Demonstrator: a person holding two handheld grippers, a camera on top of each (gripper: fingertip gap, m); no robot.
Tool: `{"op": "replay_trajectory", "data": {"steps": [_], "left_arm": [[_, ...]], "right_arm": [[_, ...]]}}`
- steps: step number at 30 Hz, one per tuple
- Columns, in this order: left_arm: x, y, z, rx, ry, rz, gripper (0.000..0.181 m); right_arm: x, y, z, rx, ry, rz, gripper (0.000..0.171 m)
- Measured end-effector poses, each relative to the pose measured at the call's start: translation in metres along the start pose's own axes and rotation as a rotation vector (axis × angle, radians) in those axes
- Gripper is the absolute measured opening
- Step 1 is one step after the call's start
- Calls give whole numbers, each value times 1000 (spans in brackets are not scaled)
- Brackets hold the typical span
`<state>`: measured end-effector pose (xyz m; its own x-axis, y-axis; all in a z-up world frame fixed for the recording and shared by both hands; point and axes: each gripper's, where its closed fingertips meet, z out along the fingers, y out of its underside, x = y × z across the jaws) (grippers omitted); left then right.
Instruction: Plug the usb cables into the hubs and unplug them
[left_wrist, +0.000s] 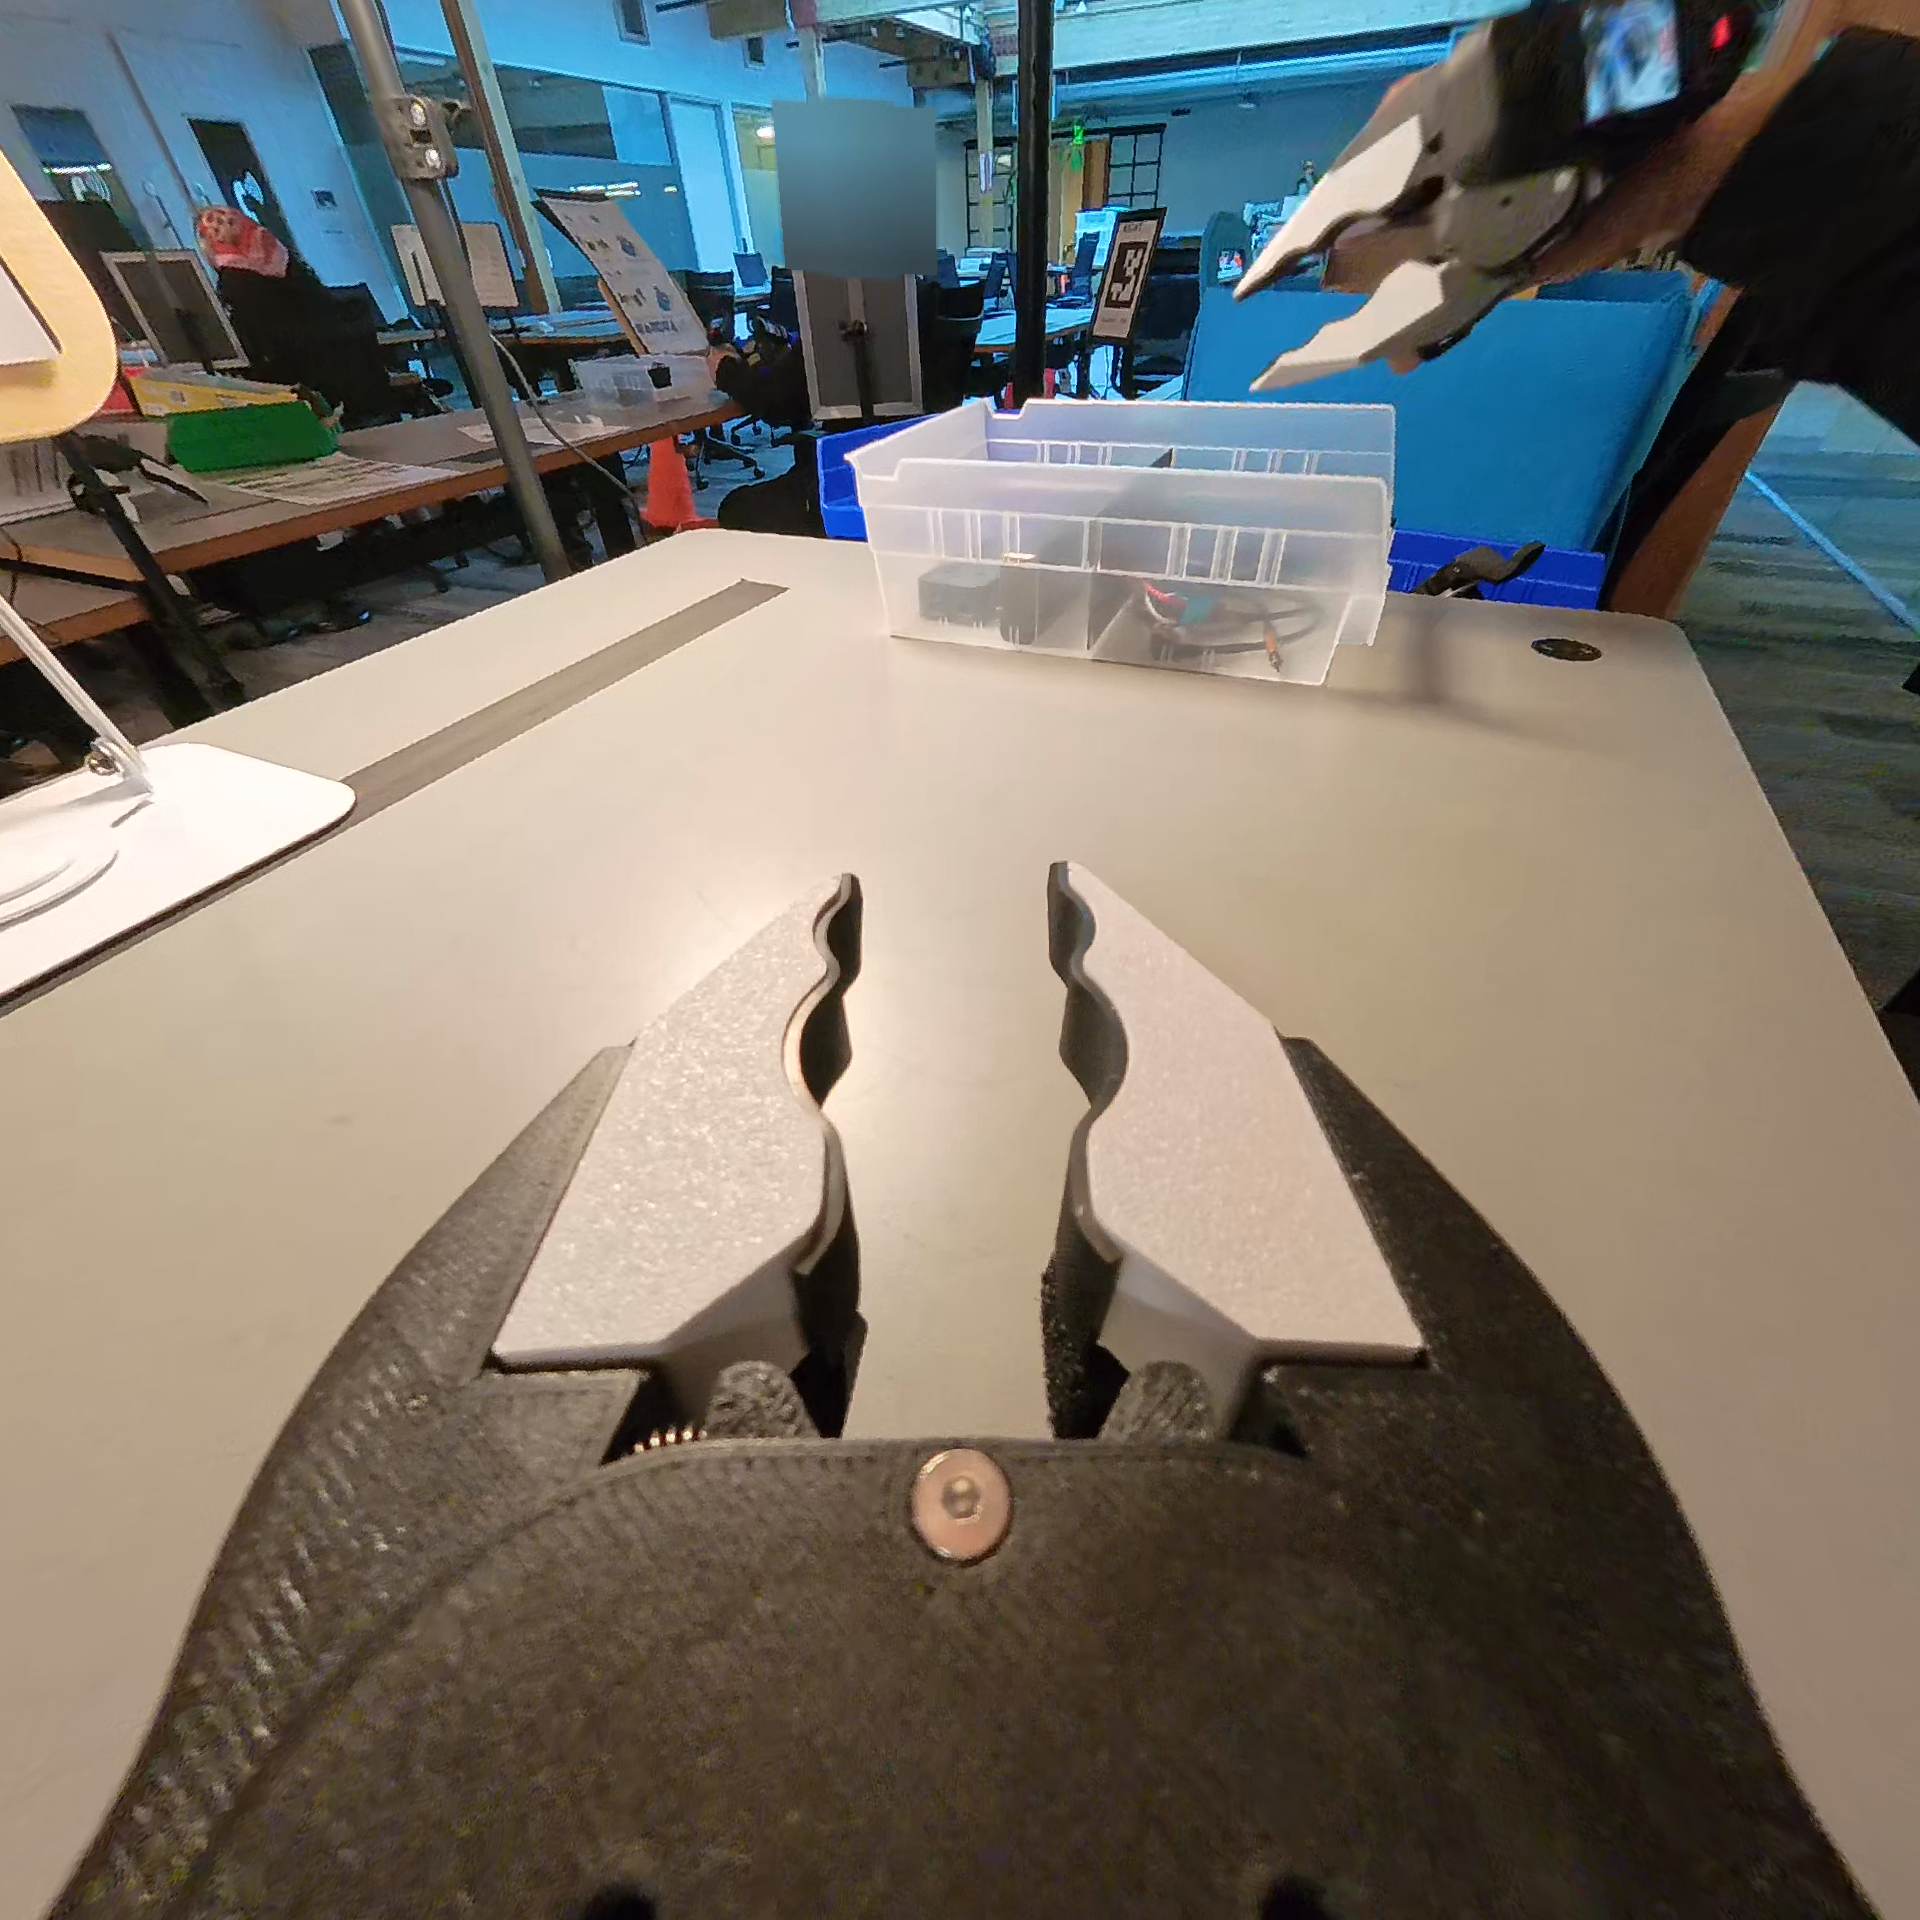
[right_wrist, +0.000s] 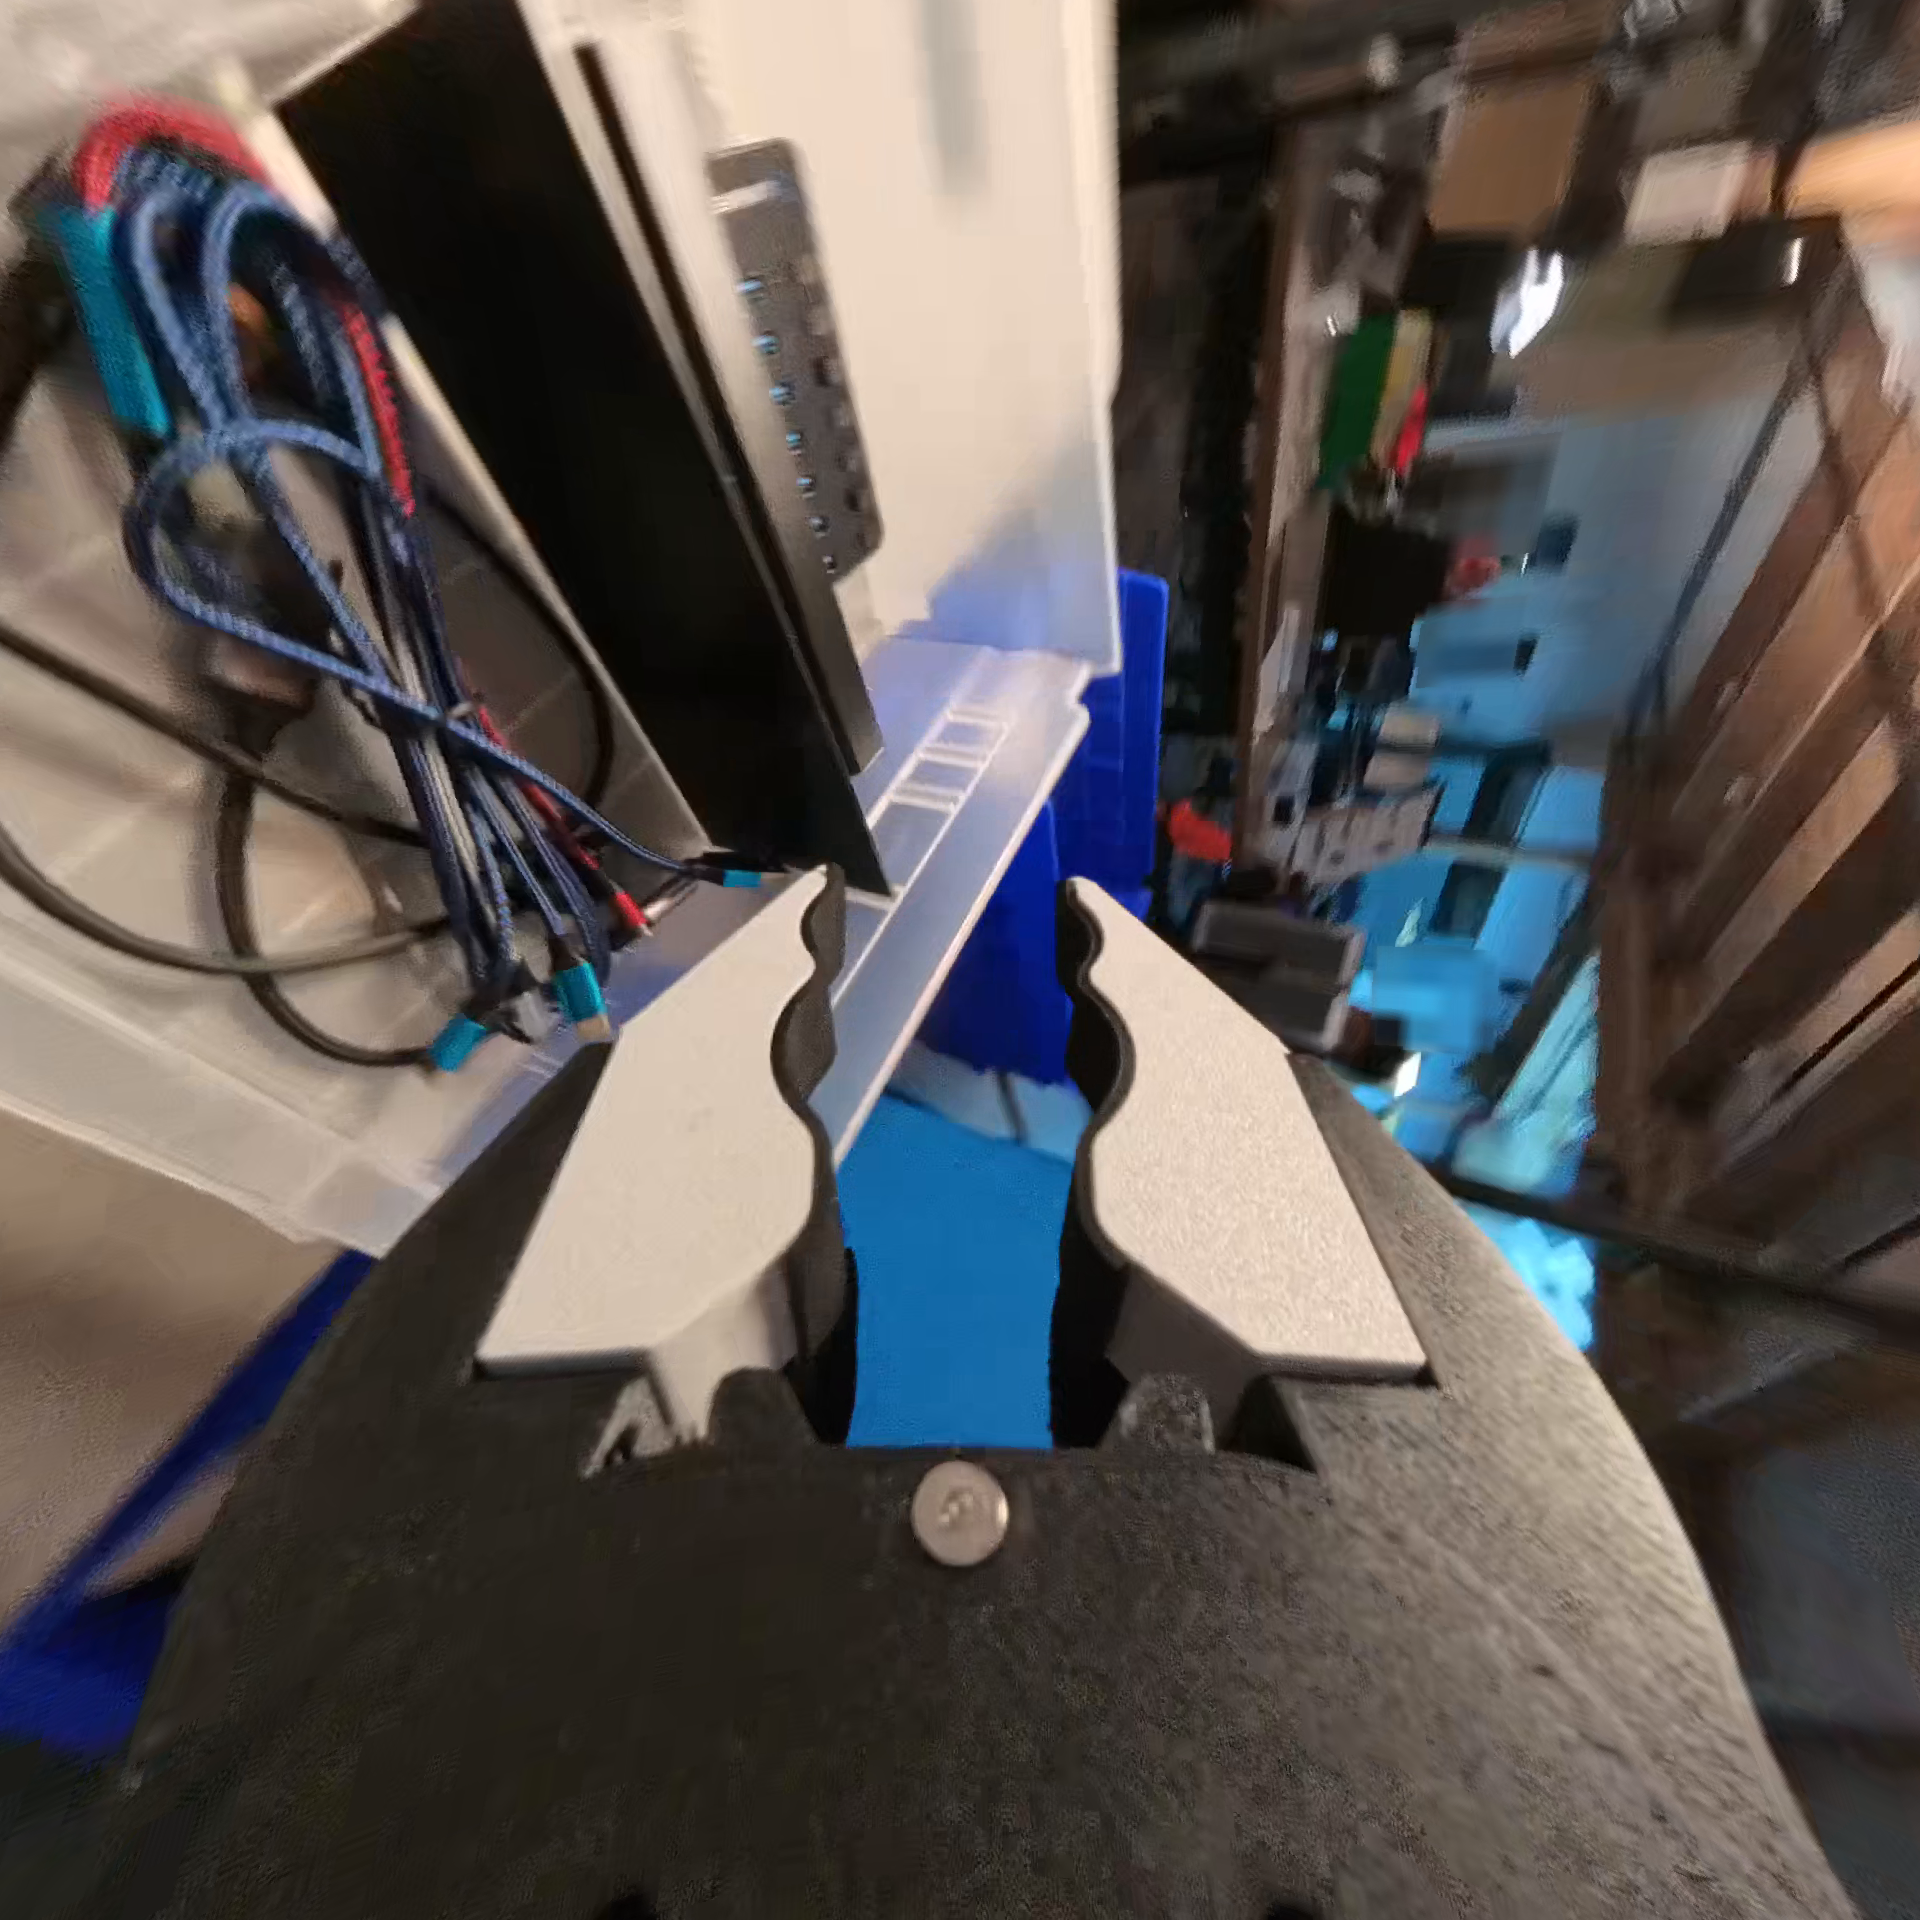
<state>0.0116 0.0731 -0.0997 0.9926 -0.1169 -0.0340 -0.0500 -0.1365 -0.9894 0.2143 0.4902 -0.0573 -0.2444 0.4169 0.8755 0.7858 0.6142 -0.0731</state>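
Task not started. USB cables (right_wrist: 312, 582) and hub (right_wrist: 795, 353) lie inside the clear bin (left_wrist: 1132, 540) on the desk (left_wrist: 935, 790). Left gripper (left_wrist: 954, 894) and right gripper (right_wrist: 948, 891): fingers apart, empty; right hovers above the bin.

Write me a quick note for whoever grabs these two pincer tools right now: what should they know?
Left gripper: open, empty, low over the bare table.
Right gripper: open, empty, raised above the clear bin.
USB cables: bundled in one bin compartment, beside a black divider.
Hub: in the next compartment, nothing plugged in.
Done: nothing visible yet.
Left: take out the cables and hub, plug in, unplug.
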Motion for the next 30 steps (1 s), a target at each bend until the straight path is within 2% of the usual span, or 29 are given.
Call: {"op": "replay_trajectory", "data": {"steps": [3,7,10,13,18,20,23,25,30], "left_arm": [[-1,2,1,-12,-9,-13,39],[-5,9,3,-38,-30,-30,43],[-11,16,5,-70,-54,-39,50],[-18,21,2,-98,-92,-57,62],[-35,38,-27,-177,-232,-90,79],[-44,41,-54,-172,-326,-94,80],[-58,43,-106,-150,-490,-68,80],[-67,47,-147,-157,-609,-35,80],[-87,53,-255,-200,-915,-12,84]], "right_arm": [[-8,6,-21,32,21,347,36],[-41,-12,-55,236,37,778,35],[-66,-22,-77,374,56,1047,40],[-90,-45,-90,531,-20,1228,54],[-114,-76,-76,517,-90,1175,69],[-109,-86,-74,537,-53,1134,66],[-110,-90,-62,482,-36,1098,61],[-106,-91,-60,488,1,1086,54],[-104,-93,-58,491,0,1081,50]]}}
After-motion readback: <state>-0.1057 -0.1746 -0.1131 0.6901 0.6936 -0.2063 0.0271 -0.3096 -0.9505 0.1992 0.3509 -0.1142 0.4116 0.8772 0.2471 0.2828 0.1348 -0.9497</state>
